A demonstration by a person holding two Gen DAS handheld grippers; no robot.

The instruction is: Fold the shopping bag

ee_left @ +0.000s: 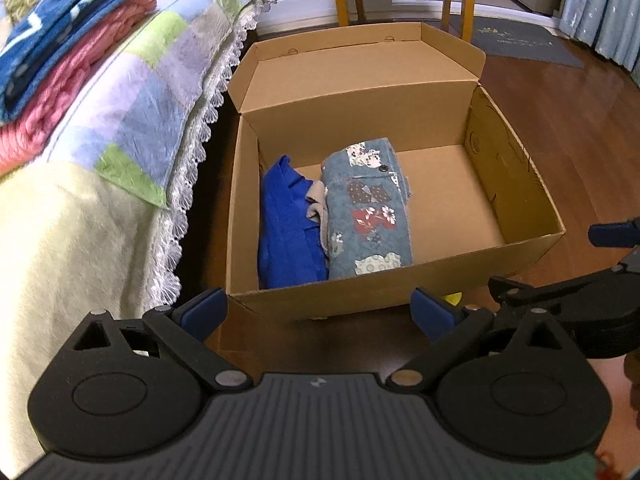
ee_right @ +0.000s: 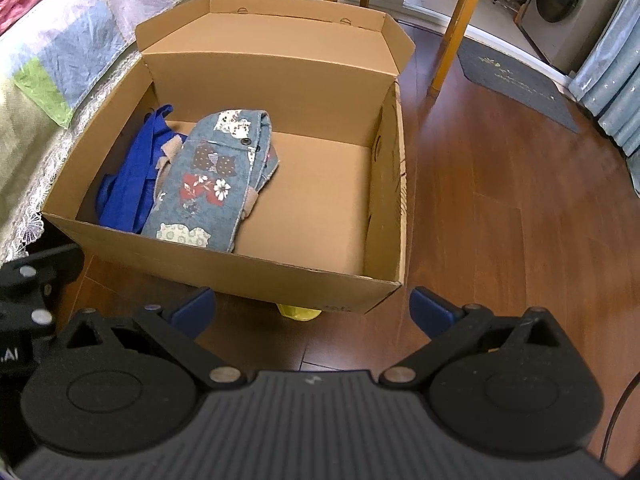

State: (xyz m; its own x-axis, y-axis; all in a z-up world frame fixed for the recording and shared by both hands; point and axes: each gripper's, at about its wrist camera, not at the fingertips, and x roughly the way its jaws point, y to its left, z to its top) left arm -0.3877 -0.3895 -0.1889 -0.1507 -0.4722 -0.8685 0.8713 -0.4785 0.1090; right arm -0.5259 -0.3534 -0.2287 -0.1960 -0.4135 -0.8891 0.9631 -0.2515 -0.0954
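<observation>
Patchwork bag (ee_right: 208, 184) lies folded in box (ee_right: 320, 280).

Item one: we are seeing a yellow object (ee_right: 299, 312) poking out from under the cardboard box (ee_right: 280, 276) at 6 o'clock of its front wall; most of it is hiding beneath, so we cannot identify it. Item two: the blue folded bag (ee_left: 290, 224) is lying partly behind the box's near wall and the patchwork bag (ee_left: 368, 212), its lower end hidden. Item three: the wooden table (ee_right: 460, 20) at 12 o'clock is being cut off by the top edge. Item four: the washing machine (ee_right: 568, 4) at 1 o'clock is running out of frame.
</observation>
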